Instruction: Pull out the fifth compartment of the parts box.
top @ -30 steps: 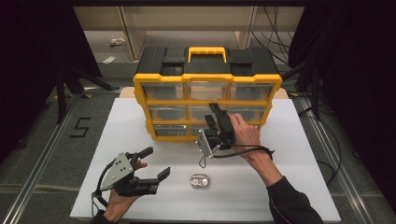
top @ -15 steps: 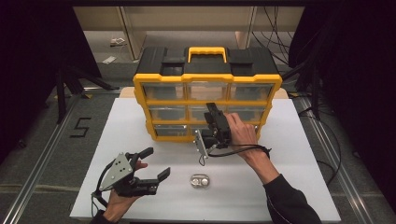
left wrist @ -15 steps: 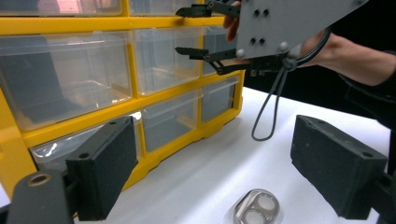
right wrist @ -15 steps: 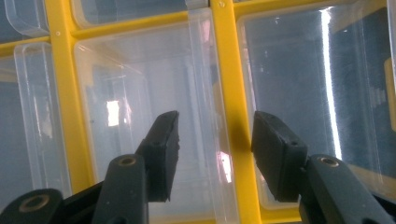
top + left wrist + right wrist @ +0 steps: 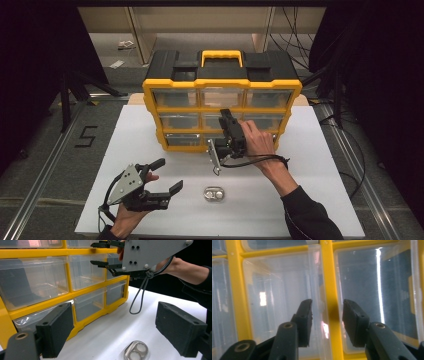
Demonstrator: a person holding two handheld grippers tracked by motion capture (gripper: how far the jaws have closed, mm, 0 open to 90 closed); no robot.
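Nearby, metal ring on white table, yellow organizer behind.

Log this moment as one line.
right tongs: closing at drawer of organizer, not gripping | left tongs: open, idle | metal piece: on table

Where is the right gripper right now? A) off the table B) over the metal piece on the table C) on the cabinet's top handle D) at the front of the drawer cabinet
D: the right gripper is up against the clear drawers of the cabinet, and its own view looks straight at a yellow divider between two drawers; the metal piece lies apart on the table.
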